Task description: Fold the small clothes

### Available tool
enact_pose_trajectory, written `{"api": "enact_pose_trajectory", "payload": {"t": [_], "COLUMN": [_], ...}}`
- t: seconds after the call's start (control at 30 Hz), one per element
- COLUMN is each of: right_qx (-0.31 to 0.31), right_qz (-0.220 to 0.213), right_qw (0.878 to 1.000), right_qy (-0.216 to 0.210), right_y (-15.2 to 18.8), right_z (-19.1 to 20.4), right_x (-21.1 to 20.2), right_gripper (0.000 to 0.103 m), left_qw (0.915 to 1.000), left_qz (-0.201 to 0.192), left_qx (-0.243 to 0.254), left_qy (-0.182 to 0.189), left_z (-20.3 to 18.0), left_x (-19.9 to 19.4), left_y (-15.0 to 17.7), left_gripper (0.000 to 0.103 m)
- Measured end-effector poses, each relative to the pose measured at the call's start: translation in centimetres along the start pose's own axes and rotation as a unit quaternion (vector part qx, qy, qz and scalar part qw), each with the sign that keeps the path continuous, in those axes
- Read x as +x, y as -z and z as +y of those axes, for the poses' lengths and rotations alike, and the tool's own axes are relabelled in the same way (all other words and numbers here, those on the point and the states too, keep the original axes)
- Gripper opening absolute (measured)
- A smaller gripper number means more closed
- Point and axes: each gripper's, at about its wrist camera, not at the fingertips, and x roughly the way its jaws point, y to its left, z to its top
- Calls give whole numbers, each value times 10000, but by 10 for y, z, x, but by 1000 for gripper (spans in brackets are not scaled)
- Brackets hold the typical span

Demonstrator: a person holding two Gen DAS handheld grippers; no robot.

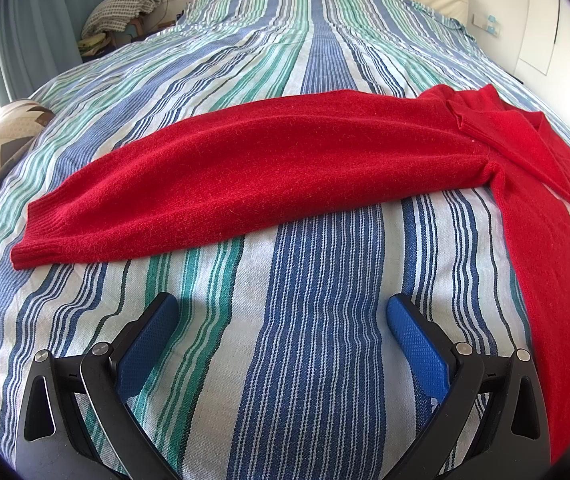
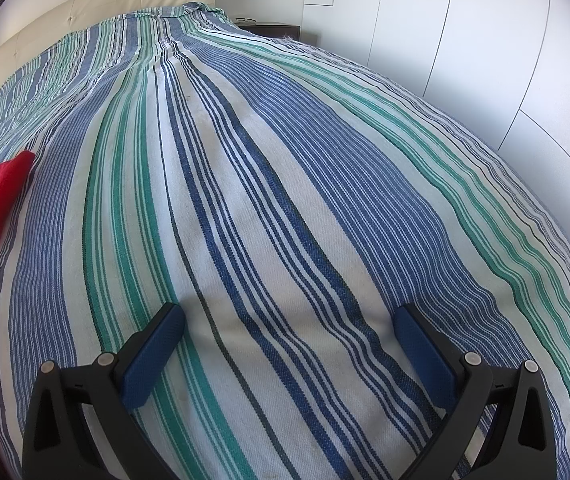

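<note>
Bright, sharp daylight; soft shadows; heavy fisheye bending, dark corners.

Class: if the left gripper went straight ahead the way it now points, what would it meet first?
Probably the red sweater's sleeve, lying crosswise ahead of the open left gripper; only bare striped bedspread lies between, though depth is uncertain.

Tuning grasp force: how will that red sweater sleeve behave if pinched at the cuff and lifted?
The red sweater sleeve lies limp on the striped bedspread, so probably floppy; it should drape. Its fuzzy knit likely grips well. The ribbed cuff may stretch.
</note>
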Motion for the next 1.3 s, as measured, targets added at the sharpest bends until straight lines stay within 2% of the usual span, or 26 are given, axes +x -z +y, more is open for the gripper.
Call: {"api": "enact_pose_trajectory", "payload": {"t": [0.3, 0.43, 0.83, 0.93, 1.03, 1.13, 1.2, 1.23, 1.3], "right_qx": [0, 0, 4, -51, -256, -148, -165, -136, 11], "right_qz": [-4, -7, -14, 149, 395, 535, 563, 465, 179], "right_qw": [10000, 10000, 10000, 9999, 9987, 9965, 9950, 9950, 9912], "right_qy": [2, 1, 22, 17, -205, -621, -814, -879, -1314], "right_y": [0, 0, 0, -3, -8, -2, 9, 16, 35], "right_z": [0, 0, 0, 2, -1, -11, -16, -18, -25], "right_x": [0, 0, -2, -2, 1, -10, -34, -51, -95], "right_gripper": [103, 103, 103, 103, 103, 103, 103, 103, 103], "left_qw": [10000, 9998, 10000, 10000, 10000, 9986, 9944, 9925, 9854], "left_qz": [-27, 2, -16, -17, 1, 362, 703, 751, 564], "left_qx": [1, -110, -29, -26, -68, -311, -665, -797, -1259], "left_qy": [3, 143, 6, -16, 12, 234, 424, 541, 995], "left_z": [0, 5, 0, -1, -1, 8, 18, 24, 51], "left_x": [1, 0, -1, 1, 0, -1, -13, -21, -46], "left_y": [0, -1, -1, -1, -1, -5, -7, -6, -9], "left_gripper": [103, 103, 103, 103, 103, 103, 103, 102, 102]}}
